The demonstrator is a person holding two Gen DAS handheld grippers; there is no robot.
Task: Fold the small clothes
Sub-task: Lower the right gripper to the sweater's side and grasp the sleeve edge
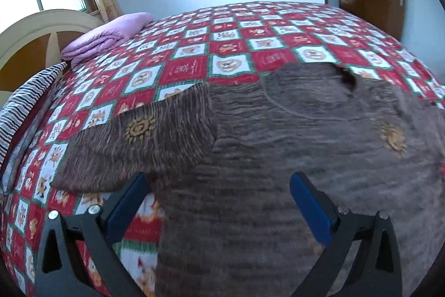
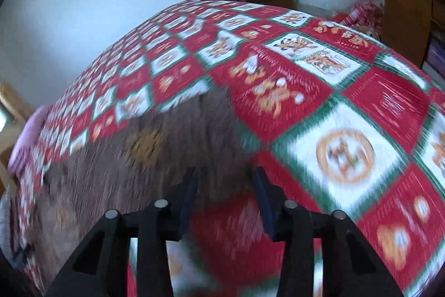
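A brown knitted sweater (image 1: 278,130) with small orange sun motifs lies flat on the bed, its left sleeve (image 1: 139,138) spread out to the side. My left gripper (image 1: 219,177) hangs just above the sweater's near left part, open wide, with nothing between its blue pads. In the blurred right wrist view the sweater (image 2: 139,157) fills the lower left. My right gripper (image 2: 225,171) is over the sweater's right edge, where brown knit meets the bedspread. Its jaws stand narrowly apart, and I see no cloth pinched between them.
A red, white and green checked bedspread (image 1: 236,27) covers the whole bed (image 2: 333,102). A folded purple blanket (image 1: 108,35) and a striped pillow (image 1: 25,102) lie by the headboard (image 1: 33,29). A wooden cabinet (image 2: 408,4) stands beyond the bed's far right side.
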